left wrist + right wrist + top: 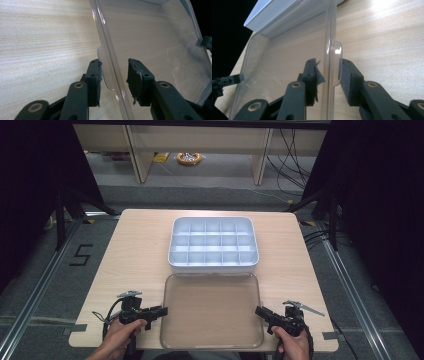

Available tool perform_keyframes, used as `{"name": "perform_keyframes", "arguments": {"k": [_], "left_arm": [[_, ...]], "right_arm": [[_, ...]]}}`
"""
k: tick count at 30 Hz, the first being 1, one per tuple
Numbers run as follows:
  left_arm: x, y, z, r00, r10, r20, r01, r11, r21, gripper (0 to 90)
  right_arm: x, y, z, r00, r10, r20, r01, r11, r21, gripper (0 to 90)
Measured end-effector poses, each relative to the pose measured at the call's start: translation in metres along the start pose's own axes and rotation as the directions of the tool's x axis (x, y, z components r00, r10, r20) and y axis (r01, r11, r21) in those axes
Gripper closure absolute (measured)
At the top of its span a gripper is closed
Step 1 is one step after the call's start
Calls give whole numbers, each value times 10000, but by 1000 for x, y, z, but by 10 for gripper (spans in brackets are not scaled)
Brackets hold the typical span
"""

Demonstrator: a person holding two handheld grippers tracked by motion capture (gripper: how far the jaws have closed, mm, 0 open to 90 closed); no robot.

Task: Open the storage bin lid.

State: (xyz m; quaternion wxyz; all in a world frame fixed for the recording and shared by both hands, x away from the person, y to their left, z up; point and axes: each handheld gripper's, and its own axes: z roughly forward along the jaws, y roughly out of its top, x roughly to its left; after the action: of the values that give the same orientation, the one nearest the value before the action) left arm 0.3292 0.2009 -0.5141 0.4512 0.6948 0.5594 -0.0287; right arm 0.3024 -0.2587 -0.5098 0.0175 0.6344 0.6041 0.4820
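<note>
Lid (212, 310), clear plastic, 1 pc, lies flat on table (135, 255) near front edge, long axis front-to-back, just in front of white divider box (214, 244), 1 pc. Lid flanked by 2 grippers: left gripper (161, 310) at lid's left rim, right gripper (259, 311) at right rim, equally near. Both sets of jaws slightly parted, rim tab seen between pads, not pinched; nothing held.
</note>
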Motion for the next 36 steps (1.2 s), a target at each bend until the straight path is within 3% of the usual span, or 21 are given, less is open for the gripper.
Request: {"name": "perform_keyframes", "arguments": {"k": [6,7,8,9,10,12,13,14,15,17,19,24,25,26,28,29,31,32,33,34,36], "left_arm": [[0,1,2,9999,116,-58,-116,9999,57,613],[0,1,2,9999,146,-74,-145,9999,52,613],[0,1,2,9998,160,-87,-160,9999,31,612],[0,2,2,9997,215,-106,-214,9998,45,611],[0,2,2,9997,210,-131,-209,9998,66,610],[0,2,3,9996,226,-143,-224,9997,85,606],[1,1,3,9996,236,-161,-235,9997,101,604],[1,1,3,9995,254,-166,-252,9996,120,601],[1,1,4,9994,276,-206,-273,9995,160,598],[2,1,4,9993,266,-270,-259,9993,257,589],[1,0,4,9992,291,-286,-284,9993,260,585],[1,1,5,9985,411,-362,-404,9990,209,578],[1,0,5,9982,452,-381,-446,9988,178,575],[0,1,5,9979,502,-406,-494,9986,204,568],[0,0,5,9975,556,-429,-548,9983,204,560],[0,0,5,9975,581,-403,-574,9982,193,559],[-1,0,5,9971,625,-423,-619,9979,169,552],[-1,0,5,9961,706,-525,-700,9975,135,535],[-1,1,4,9945,829,-647,-825,9966,75,520],[1,2,3,9932,969,-643,-958,9952,207,518],[1,2,2,9929,961,-699,-949,9953,210,521]], "right_arm": [[0,0,3,9999,113,117,-113,9999,42,670],[2,0,3,9990,395,188,-398,9990,189,668],[2,0,3,9993,291,218,-294,9994,160,667],[-3,1,5,9994,-283,213,282,9996,41,665],[-3,1,6,9993,-363,-4,363,9993,-32,664],[1,1,4,9995,40,310,-46,9998,189,660],[-1,1,6,9987,-252,433,246,9996,136,658],[0,1,8,9996,-130,266,126,9998,176,656],[-3,2,10,9983,-524,268,524,9986,23,653],[-1,2,10,9981,-538,304,531,9983,234,649],[4,2,8,9994,35,341,-48,9993,375,646],[5,2,9,9990,57,445,-77,9989,457,643],[2,2,9,9972,-483,575,466,9985,304,642],[5,2,9,9988,-20,496,-2,9991,434,638],[1,2,10,9968,-503,622,484,9983,326,631],[3,2,10,9983,-183,558,159,9990,429,626],[2,2,9,9974,-478,538,459,9983,363,605],[5,1,10,9989,-109,466,90,9992,393,591],[0,3,10,9934,-855,767,836,9961,277,590],[5,3,9,9964,-396,748,388,9992,121,591],[7,5,5,9984,-316,469,315,9995,37,585]]}}
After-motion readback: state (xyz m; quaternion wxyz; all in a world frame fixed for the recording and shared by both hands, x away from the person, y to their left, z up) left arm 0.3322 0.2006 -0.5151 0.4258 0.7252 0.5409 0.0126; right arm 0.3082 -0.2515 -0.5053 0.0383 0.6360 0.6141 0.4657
